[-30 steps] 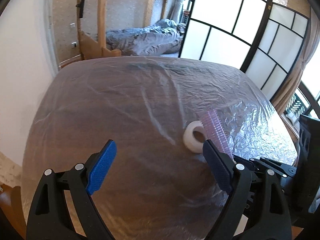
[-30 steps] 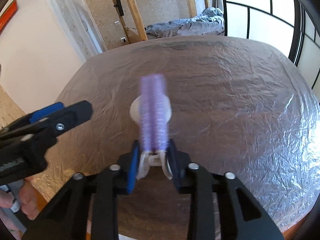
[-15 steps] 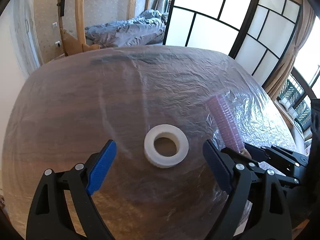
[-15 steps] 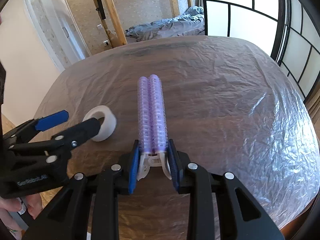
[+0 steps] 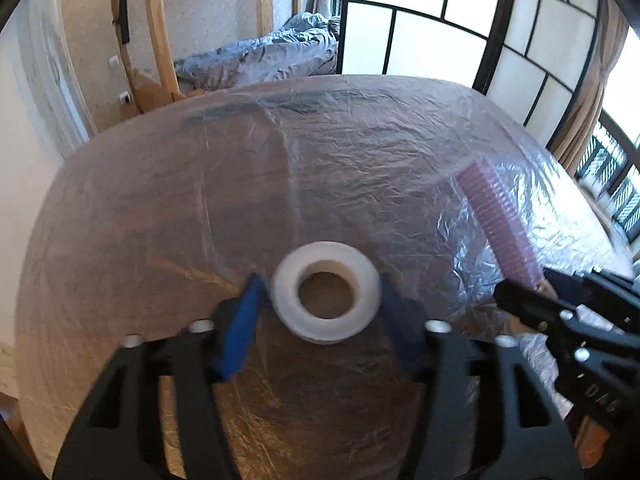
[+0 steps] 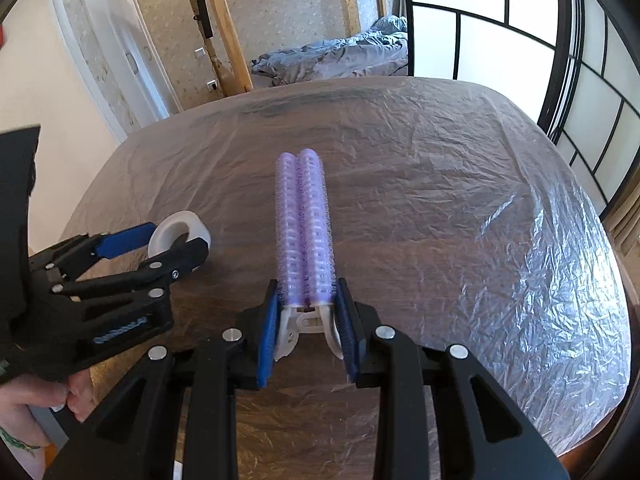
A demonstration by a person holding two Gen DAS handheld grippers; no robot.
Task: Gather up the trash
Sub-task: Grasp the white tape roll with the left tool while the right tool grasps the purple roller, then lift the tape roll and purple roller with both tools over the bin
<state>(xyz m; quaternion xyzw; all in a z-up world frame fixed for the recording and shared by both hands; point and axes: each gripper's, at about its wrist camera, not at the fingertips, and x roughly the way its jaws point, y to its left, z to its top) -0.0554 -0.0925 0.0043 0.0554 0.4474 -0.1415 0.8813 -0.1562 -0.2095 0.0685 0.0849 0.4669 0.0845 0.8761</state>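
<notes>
Below both cameras lies a dark wooden table (image 6: 460,208) covered in crinkled clear plastic sheeting (image 6: 560,280). Low over it, the left gripper (image 5: 324,308) points forward, its blue-padded fingers (image 5: 240,328) set on either side of a white ring-shaped tape roll (image 5: 325,297) that lies flat on the sheeting; the pads sit at the roll's sides, though blur hides whether they press it. From the right wrist view, the left gripper (image 6: 168,240) reaches in from the left edge, with the person's bare fingers (image 6: 60,396) curled under its handle. To its right, the right gripper (image 6: 306,320) is clamped on the white handle of a purple two-barrelled bristly hair roller clip (image 6: 305,224), which juts forward above the table. Faint lettering on the grippers' black bodies is too blurred to read.
</notes>
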